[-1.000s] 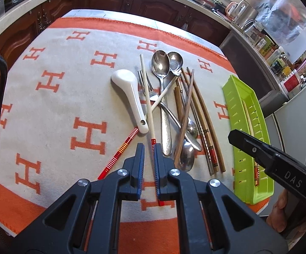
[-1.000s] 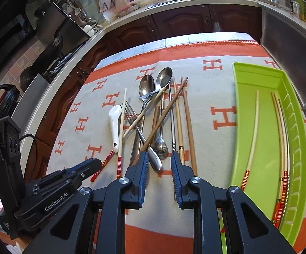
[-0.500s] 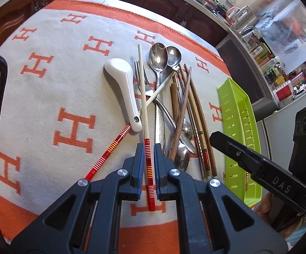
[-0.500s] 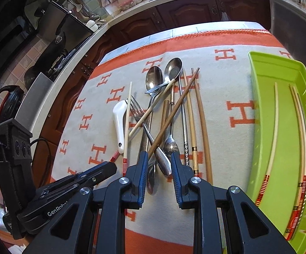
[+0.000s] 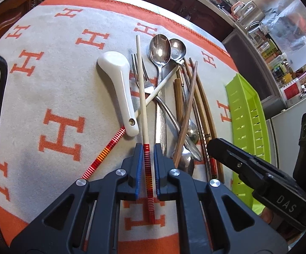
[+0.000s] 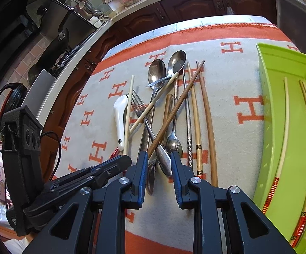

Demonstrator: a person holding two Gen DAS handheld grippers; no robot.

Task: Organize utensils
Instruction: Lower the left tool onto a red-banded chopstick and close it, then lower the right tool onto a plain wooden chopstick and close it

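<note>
From the left wrist, the left gripper (image 5: 146, 148) is low over the orange-and-cream blanket (image 5: 53, 78) with its blue pads nearly together on either side of the red-striped end of a cream chopstick (image 5: 142, 97); a thin gap shows each side of the stick, so whether the pads actually press it is hard to make out; the stick's lowest part is partly masked by the gripper body. Just ahead and left of the tips lies a white ceramic soup spoon (image 5: 119, 84), its handle covering part of a second striped chopstick (image 5: 102, 158); ahead and right, a fork (image 5: 139, 74), steel spoons (image 5: 159, 48) and brown chopsticks (image 5: 201, 105) overlap in a heap, so the lower ones are only partly seen. The green tray (image 5: 246, 114) is far right, its near end hidden behind the right gripper (image 5: 216, 146).

From the right wrist, the right gripper (image 6: 158, 158) has its jaws spread a little, straddling the handle ends of the fork and a spoon without visibly touching them; the tray (image 6: 265, 127), to the right, is cut off by the frame and holds three cream chopsticks (image 6: 285, 127); the left gripper (image 6: 119, 163) enters from the left, its tips unseen.
</note>
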